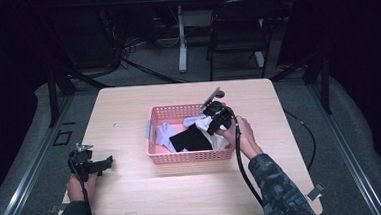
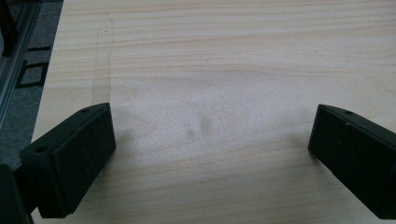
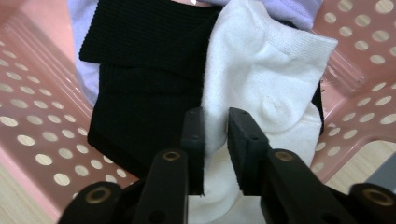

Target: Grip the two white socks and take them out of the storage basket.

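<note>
R gripper (image 3: 215, 140) pinches white sock (image 3: 261, 79) (in pink basket (image 3: 42, 140)).

A pale wooden table (image 1: 183, 188) with rounded corners carries the things. A pink perforated basket (image 1: 191, 156) stands directly on it, near the middle, slightly toward the right.

Dark room, grey floor (image 1: 155, 59), black chair (image 1: 236, 29)

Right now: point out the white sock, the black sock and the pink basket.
white sock (image 3: 271, 88), right gripper view, on its heel area above the jaws.
black sock (image 3: 144, 88), right gripper view, on its ribbed middle.
pink basket (image 1: 191, 156), high view, on its near wall.
</note>
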Demonstrator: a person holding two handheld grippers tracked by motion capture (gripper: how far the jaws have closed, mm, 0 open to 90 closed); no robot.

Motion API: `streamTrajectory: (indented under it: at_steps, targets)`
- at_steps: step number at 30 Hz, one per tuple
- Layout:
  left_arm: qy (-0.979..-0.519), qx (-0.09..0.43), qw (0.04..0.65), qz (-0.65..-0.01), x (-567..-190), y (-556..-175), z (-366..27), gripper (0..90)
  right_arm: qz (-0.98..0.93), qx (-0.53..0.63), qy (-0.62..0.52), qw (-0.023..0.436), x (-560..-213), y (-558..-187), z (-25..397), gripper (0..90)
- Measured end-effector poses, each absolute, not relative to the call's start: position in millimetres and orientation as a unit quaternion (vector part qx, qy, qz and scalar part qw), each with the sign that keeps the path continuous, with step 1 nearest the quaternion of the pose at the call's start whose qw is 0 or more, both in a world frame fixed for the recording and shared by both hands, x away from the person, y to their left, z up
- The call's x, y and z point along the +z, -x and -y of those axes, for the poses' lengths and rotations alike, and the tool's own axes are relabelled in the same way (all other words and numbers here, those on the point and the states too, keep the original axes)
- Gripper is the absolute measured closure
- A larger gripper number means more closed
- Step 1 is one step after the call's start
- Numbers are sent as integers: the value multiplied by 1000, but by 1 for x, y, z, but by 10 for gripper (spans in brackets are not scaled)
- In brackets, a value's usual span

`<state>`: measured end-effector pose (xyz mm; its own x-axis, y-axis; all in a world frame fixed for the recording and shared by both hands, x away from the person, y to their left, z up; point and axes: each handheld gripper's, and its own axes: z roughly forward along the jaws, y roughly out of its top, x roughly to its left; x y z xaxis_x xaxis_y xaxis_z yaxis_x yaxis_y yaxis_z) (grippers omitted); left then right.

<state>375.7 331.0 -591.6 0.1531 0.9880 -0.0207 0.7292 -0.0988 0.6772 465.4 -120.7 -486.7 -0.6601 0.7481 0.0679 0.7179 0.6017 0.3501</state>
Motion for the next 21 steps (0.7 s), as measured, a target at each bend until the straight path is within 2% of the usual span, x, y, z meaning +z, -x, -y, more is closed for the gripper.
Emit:
streamTrajectory:
  at_steps: [5,21]
  targets:
    - [-705,229,282,-609,-592,-376,-331,5,-893,182,-410,47,-482,-464,123,848]
    - [-705,229,282,-609,-592,-376,-331,5,-884,230,-400,71,-440,-454,129,859]
